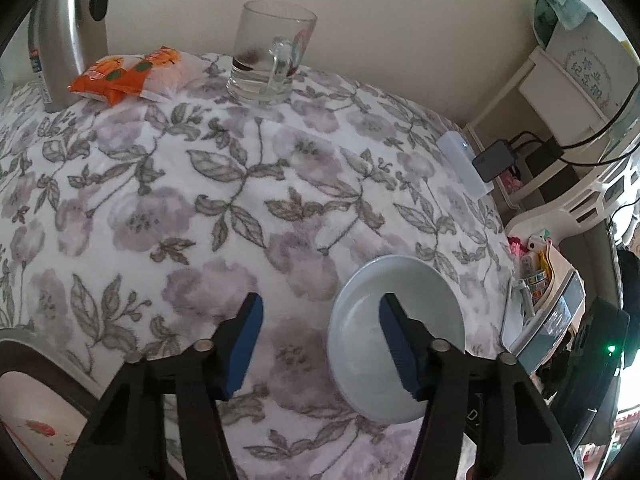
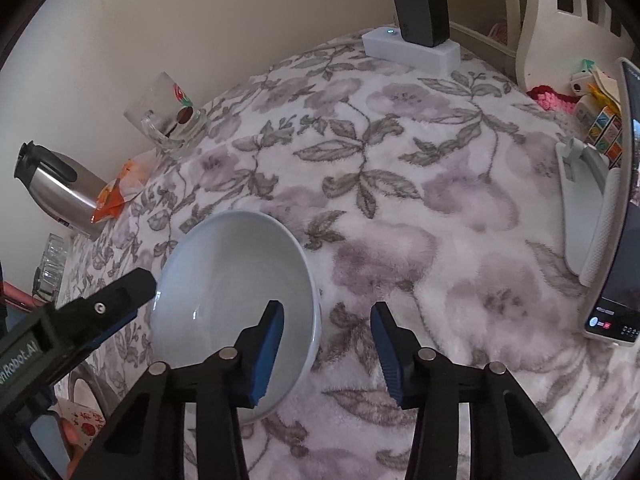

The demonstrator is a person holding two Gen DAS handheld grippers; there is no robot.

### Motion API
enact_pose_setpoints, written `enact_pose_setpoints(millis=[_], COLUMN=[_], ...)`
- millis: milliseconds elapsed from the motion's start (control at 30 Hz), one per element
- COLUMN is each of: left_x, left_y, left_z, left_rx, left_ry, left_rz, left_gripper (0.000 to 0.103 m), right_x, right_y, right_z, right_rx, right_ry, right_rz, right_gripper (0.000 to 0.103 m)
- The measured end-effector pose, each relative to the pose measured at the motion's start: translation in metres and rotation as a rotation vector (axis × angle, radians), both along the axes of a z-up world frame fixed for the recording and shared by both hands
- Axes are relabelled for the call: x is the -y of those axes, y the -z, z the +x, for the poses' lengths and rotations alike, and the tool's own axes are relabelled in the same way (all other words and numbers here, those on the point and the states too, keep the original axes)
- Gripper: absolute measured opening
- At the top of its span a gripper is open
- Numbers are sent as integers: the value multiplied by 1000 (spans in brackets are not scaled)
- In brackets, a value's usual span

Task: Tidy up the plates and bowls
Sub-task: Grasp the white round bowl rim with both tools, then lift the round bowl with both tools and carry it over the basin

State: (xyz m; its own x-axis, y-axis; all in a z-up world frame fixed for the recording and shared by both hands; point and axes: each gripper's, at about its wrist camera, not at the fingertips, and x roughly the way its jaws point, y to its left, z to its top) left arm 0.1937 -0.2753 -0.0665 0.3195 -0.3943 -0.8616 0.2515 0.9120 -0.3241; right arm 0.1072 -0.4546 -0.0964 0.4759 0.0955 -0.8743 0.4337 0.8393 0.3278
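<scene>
A white bowl (image 2: 234, 300) sits upright on a table under a floral cloth (image 1: 200, 184), and both grippers point steeply down at it from opposite sides. From the left wrist camera, the left gripper (image 1: 320, 344) straddles the bowl's (image 1: 396, 336) left rim: one blue pad hangs inside the bowl, the other over bare cloth outside it. The right gripper (image 2: 326, 354) mirrors this on the opposite rim, its left pad inside the bowl, its right pad outside over the cloth. Each pair of jaws stands about half open with the bowl's wall between the pads; no pad visibly presses on the wall, so nothing looks held yet. In the right camera the tip of the left gripper (image 2: 120, 292) shows at the bowl's far rim, touching or almost touching it. Neither hand is clearly nearer; the bowl lies between them, and being round it has no long axis. The grasp looks to depend on each rim staying between its pads. A glass mug (image 1: 272, 52), a steel kettle (image 1: 68, 36) and an orange snack packet (image 1: 124, 74) stand well apart by the wall.
</scene>
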Motion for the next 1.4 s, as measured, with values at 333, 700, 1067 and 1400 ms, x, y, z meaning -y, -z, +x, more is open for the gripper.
enact_pose_setpoints(millis=[333, 700, 1067, 1400], left_x=[7, 9, 0, -11], left_y=[23, 21, 12, -28], left_z=[4, 1, -2, -19], left_rx=[-44, -48, -70, -26], left_ry=[16, 42, 38, 46], left_rz=[-2, -32, -57, -95], left_gripper=[33, 10, 10, 10], right_x=[-1, -10, -14, -23], right_y=[6, -4, -15, -48], right_z=[2, 2, -7, -23], right_rx=[9, 23, 1, 30], right_ry=[-6, -28, -25, -15], right_rz=[-3, -25, -33, -44], right_gripper=[32, 16, 14, 14])
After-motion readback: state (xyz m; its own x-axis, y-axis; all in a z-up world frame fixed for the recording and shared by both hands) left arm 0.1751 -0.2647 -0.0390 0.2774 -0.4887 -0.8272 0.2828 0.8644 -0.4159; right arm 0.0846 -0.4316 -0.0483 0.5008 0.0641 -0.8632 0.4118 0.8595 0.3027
